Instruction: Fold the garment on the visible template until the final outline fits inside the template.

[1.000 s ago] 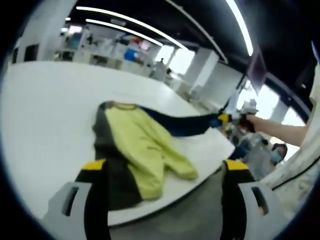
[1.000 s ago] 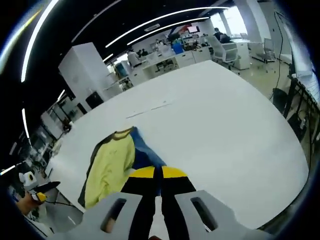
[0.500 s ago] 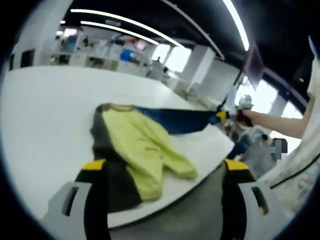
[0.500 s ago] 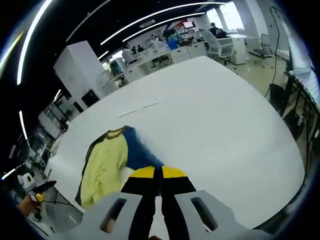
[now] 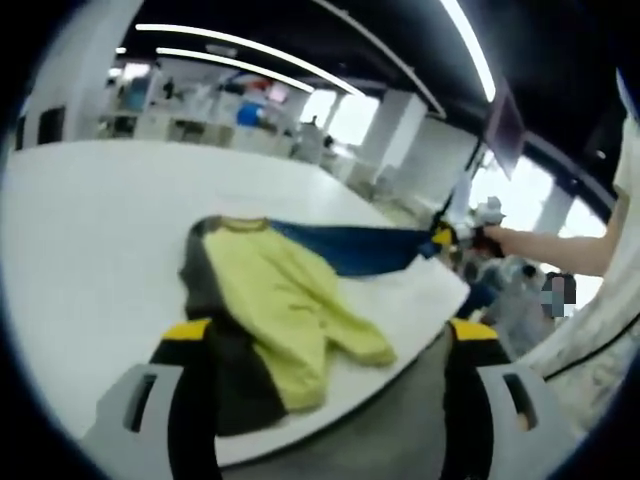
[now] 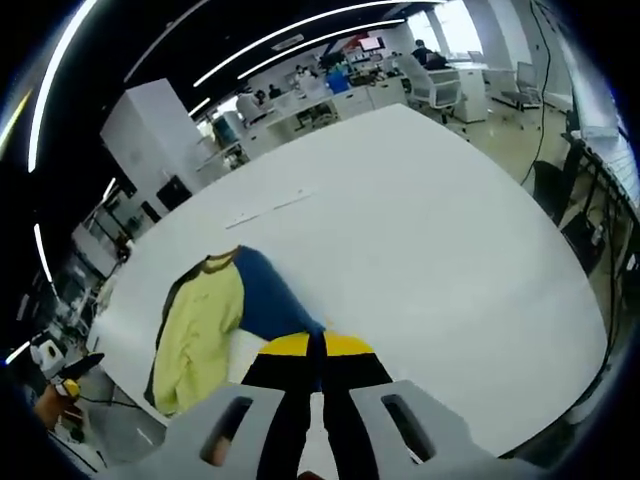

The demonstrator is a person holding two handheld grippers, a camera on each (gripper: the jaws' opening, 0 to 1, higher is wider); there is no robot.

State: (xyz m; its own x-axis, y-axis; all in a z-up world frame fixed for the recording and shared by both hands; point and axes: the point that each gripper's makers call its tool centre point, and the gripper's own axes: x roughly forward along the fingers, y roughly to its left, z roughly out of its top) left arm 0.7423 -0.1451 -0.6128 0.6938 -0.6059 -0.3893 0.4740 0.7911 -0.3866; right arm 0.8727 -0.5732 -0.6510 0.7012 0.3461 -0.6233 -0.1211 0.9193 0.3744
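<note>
Two grippers work a yellow, grey and blue garment [image 5: 265, 300] lying near the edge of the white counter [image 6: 430, 230]. Its blue part is lifted and drawn out taut by the right gripper [image 6: 316, 362], fingers clenched on the cloth. Seen from the left gripper [image 5: 330, 345], whose fingers stand apart, released, that gripper sits at the far right.

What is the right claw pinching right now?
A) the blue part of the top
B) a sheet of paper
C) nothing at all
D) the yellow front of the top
A: the right claw is shut on the blue part of the top, lifting it off the white table.
</note>
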